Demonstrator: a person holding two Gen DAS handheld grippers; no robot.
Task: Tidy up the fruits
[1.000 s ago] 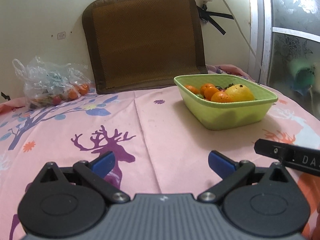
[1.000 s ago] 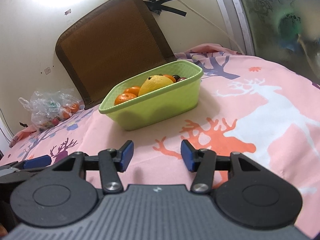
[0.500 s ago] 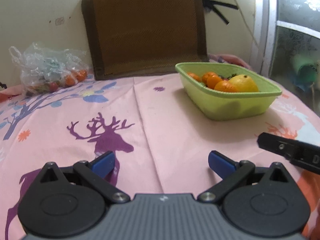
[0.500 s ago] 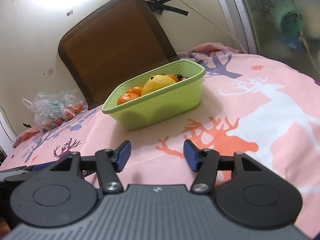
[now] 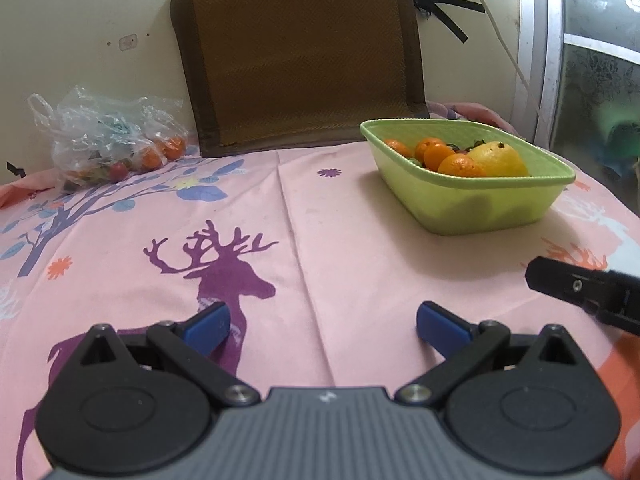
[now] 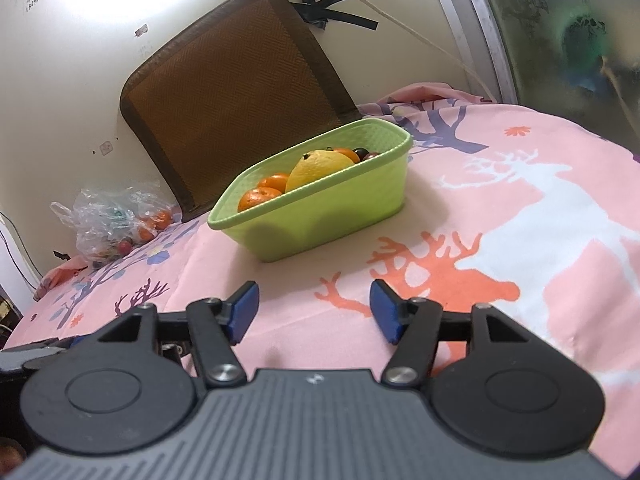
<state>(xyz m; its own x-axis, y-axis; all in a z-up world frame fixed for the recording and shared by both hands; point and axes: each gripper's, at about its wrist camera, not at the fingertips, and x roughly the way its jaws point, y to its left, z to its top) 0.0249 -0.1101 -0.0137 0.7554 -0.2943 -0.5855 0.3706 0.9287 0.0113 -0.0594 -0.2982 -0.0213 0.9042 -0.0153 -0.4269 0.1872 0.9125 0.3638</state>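
A light green basket point(image 5: 480, 208) point(image 6: 320, 216) stands on the pink deer-print cloth. It holds several oranges point(image 5: 460, 166) point(image 6: 256, 200), a large yellow fruit point(image 5: 500, 158) point(image 6: 320, 164) and some small dark fruits point(image 6: 366, 155). My left gripper point(image 5: 322, 326) hovers open and empty over the purple deer, left of and nearer than the basket. My right gripper point(image 6: 314, 310) is open and empty too, just in front of the basket. Its black finger point(image 5: 580, 288) shows at the right edge of the left wrist view.
A clear plastic bag point(image 5: 104, 140) point(image 6: 116, 216) with oranges and small red fruits lies at the back left by the wall. A brown woven cushion point(image 5: 300, 52) point(image 6: 236, 92) leans on the wall behind the basket. A white cable point(image 6: 420, 36) runs down the wall. A frosted glass panel point(image 5: 600, 92) stands at right.
Both grippers have drifted slightly, the right one tilting a little closer to the basket. Their jaws stay open and nothing on the table has moved.
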